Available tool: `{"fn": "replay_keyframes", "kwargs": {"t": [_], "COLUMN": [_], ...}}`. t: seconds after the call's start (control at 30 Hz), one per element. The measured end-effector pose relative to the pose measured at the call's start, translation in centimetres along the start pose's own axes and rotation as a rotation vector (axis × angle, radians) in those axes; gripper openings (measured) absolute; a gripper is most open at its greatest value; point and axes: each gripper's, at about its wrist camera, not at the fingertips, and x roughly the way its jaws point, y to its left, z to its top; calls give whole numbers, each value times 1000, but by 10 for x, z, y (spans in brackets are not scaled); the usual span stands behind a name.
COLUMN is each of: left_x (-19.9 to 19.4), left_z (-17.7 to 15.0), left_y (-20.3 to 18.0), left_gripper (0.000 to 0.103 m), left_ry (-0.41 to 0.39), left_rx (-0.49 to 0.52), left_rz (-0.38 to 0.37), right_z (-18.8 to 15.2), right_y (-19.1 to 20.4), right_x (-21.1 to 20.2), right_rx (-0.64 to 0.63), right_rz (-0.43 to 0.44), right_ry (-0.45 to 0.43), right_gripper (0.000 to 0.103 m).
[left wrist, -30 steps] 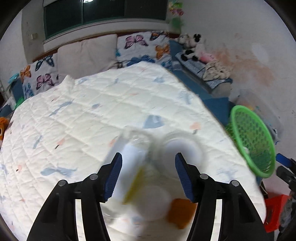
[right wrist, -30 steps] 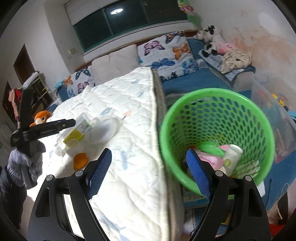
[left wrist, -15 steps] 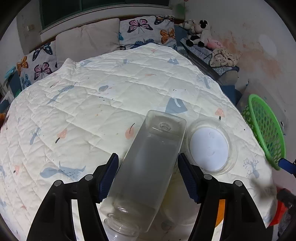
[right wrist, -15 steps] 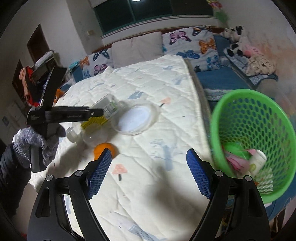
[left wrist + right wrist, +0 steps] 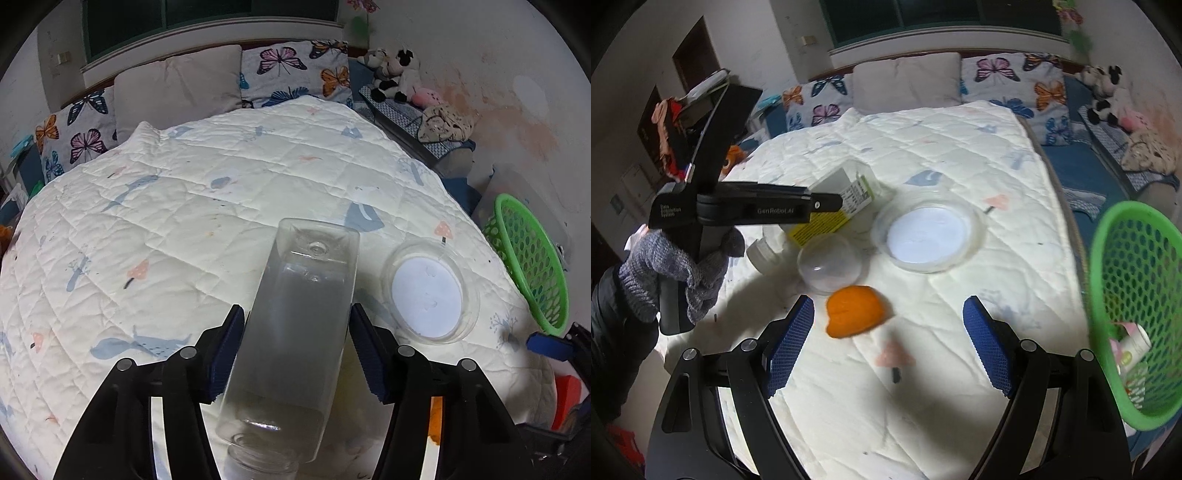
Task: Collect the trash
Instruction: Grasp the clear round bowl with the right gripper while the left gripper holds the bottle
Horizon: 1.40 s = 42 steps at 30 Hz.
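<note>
The left gripper (image 5: 297, 350) has just been closing its jaws, and the blue pads (image 5: 229, 350) now sit against both flanks of a clear plastic bottle (image 5: 295, 332). It is squarish and see-through, with a yellow and white label on the side turned toward the right wrist camera; its white cap end points back toward the gripper and its flat base points out over the bed. It appears gripped, though the right-hand pad's contact is hard to confirm.

The right gripper (image 5: 888, 350) hangs about half open over the white quilt (image 5: 184, 206), holding nothing. Just ahead of it lies a piece of orange peel (image 5: 855, 312), then a small clear dome lid (image 5: 830, 266), then a round clear lid (image 5: 929, 232) with a white centre. A green mesh basket (image 5: 1137, 295) stands beside the bed edge with some trash inside.
</note>
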Motion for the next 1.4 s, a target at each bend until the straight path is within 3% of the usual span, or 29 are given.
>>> {"fn": "replay_keyframes", "kwargs": {"t": [0.53,0.73,0.8,1.0,1.17,1.2,1.4], "left_x": [-21,-18,-14,-9,-6,-5,0], "left_z": [-7,-10,-11,-13,-14,-15,-20], "left_y": [54,64,67,71,65,65,62], "left_gripper": [55,55,55,55,56,56,57], "left_ry": [-6,8,17,25,34,37,52], "left_rx": [-101,-120,-124,-137,-126,-128,-114], "left_rz": [66,74,78,85,95,97,117], "right_z": [37,36,34,30,33,34,35], "right_y": [44,46,49,52,45,44,31], "right_x": [66,96,98,93,69,62,33], "right_rx": [-139,-157,-174,-193,-138,-126,-71], "right_rz": [56,33,19,3,42,50,68], "right_ry": [48,110,112,98,45,33,-2], "right_gripper": [80,73,67,64,63,57,57]}}
